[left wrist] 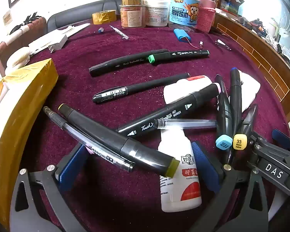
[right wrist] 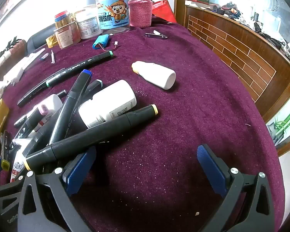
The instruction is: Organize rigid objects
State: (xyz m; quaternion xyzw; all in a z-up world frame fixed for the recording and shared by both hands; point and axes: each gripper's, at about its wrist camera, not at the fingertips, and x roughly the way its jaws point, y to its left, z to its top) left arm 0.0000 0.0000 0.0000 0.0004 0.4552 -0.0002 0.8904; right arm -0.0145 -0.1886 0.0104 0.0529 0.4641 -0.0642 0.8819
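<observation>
My left gripper (left wrist: 140, 166) is open and hangs low over a heap of pens on the purple cloth. Between its blue pads lie a black marker with olive caps (left wrist: 114, 137), a clear pen (left wrist: 87, 135) and a white bottle with a red label (left wrist: 179, 177); neither pad presses on them. My right gripper (right wrist: 145, 168) is open over bare cloth. A black marker with yellow caps (right wrist: 90, 135) lies just past its left finger (right wrist: 81, 168). Behind that sit a white jar (right wrist: 110, 102) and a blue-capped marker (right wrist: 71, 104). A small white bottle (right wrist: 154, 75) lies apart.
Several more black markers (left wrist: 125, 61) lie mid-table. Jars (left wrist: 156, 13), a tape roll (left wrist: 104, 16), a pink-sleeved flask (right wrist: 141, 9) and a blue battery pack (right wrist: 100, 41) stand at the back. A yellow-taped box (left wrist: 19, 96) is at the left, a wooden panel (right wrist: 241, 44) at the right.
</observation>
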